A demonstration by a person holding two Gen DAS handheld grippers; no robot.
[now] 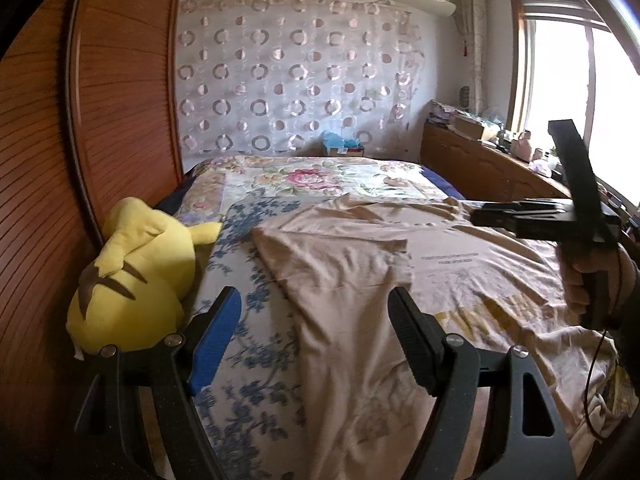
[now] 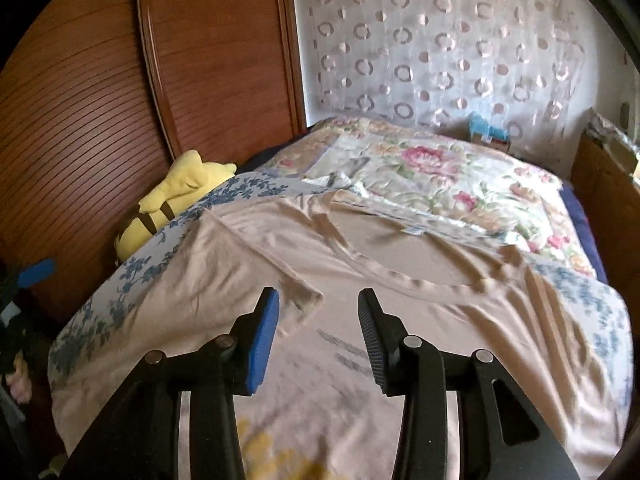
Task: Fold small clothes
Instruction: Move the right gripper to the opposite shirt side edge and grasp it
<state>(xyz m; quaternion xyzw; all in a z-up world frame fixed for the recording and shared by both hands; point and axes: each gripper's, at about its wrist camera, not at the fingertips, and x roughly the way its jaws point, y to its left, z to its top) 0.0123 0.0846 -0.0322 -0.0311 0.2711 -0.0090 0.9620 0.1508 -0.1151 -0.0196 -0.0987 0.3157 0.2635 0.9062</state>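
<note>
A beige T-shirt [image 1: 360, 264] [image 2: 420, 320] lies spread front up on the bed, collar toward the far wall. One sleeve [image 1: 328, 256] [image 2: 300, 300] is folded inward onto the chest. My left gripper [image 1: 314, 294] hovers open over the shirt's left side edge, with nothing between its fingers. My right gripper [image 2: 319, 294] is open above the chest, just short of the folded sleeve's tip, and its pads press on no cloth. In the left wrist view the right gripper [image 1: 486, 216] shows at the right, held by a hand [image 1: 580, 276].
A yellow plush toy [image 1: 132, 280] [image 2: 180, 196] lies at the bed's left edge against a wooden wardrobe [image 1: 60, 120]. The floral bedspread [image 1: 304, 180] stretches beyond the shirt. A cluttered wooden cabinet [image 1: 480, 164] stands under the window at the right.
</note>
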